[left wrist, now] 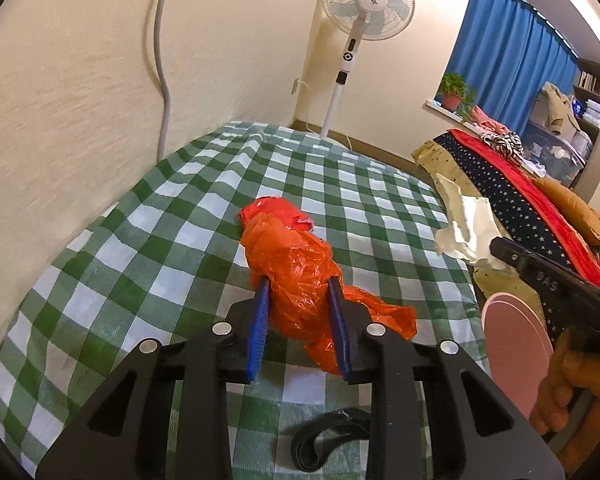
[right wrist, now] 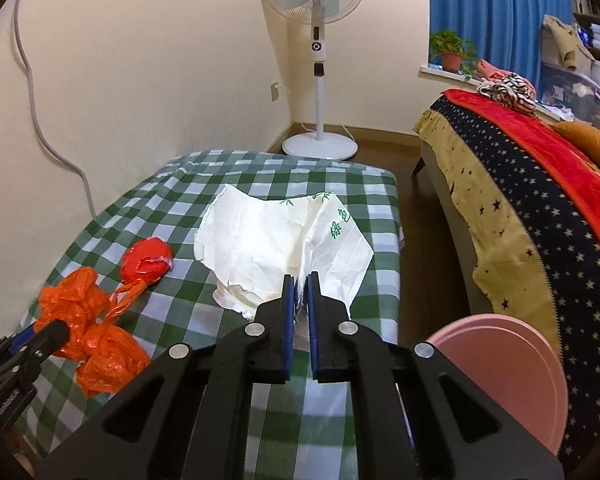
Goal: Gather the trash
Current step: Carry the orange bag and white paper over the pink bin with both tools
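The left gripper [left wrist: 298, 286], part closed, pinches the orange bag [left wrist: 296, 276] at frame centre above the checked table [left wrist: 140, 240]. The right gripper [right wrist: 300, 280], nearly shut, grips white paper [right wrist: 276, 240] mid-frame; a pink bin [right wrist: 512, 360] sits lower right.

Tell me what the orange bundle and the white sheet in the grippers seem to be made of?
Orange bundle: thin plastic film, apparently a bag; glossy, translucent, sharply crinkled, with twisted handles. White sheet: looks like paper or papery wrapping; matte, creased, torn edge, green print. It could be coated.
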`<state>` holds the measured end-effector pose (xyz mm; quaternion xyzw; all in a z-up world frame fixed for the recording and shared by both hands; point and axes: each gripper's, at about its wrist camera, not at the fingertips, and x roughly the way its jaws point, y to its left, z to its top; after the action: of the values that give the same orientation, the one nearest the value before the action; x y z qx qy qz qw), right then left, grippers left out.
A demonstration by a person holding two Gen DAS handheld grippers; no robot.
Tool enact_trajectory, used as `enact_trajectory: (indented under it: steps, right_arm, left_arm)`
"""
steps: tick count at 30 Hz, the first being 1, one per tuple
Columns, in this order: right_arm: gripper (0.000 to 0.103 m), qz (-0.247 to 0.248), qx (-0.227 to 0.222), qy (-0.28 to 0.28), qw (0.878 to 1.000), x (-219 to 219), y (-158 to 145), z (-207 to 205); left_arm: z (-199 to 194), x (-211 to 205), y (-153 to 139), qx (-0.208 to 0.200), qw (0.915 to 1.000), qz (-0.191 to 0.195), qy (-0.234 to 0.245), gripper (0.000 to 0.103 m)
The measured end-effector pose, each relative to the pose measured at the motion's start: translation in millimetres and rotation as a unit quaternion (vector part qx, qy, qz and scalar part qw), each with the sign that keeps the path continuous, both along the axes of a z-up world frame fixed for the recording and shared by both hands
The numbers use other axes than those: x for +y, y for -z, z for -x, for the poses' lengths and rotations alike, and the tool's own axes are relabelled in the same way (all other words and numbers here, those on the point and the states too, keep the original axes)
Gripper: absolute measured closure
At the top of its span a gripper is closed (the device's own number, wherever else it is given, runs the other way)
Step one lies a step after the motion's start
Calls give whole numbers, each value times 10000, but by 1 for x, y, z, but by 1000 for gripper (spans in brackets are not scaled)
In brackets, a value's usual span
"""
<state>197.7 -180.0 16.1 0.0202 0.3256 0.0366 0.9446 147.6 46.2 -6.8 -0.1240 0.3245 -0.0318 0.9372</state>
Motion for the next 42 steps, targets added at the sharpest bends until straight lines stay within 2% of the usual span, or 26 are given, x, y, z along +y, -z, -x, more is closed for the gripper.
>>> enact_trajectory:
  steps: [12, 26, 33, 42]
  right_arm:
    - [96, -56, -159, 58, 9998, -19, -30, 56]
    - [96, -37, -333, 453, 9984, -82, -54, 97]
    - [96, -76, -393, 734, 9965, -106, -42, 110]
    - [96, -30, -393, 954, 9947, -116, -28, 118]
  left_arm:
    - [21, -13, -18, -319, 9992, 37, 247, 75]
    - [31, -43, -29, -470, 9973, -24, 568, 75]
    - [36, -52, -32, -516, 9963, -70, 677, 75]
    - [38, -64, -30, -501, 9956, -91, 790, 75]
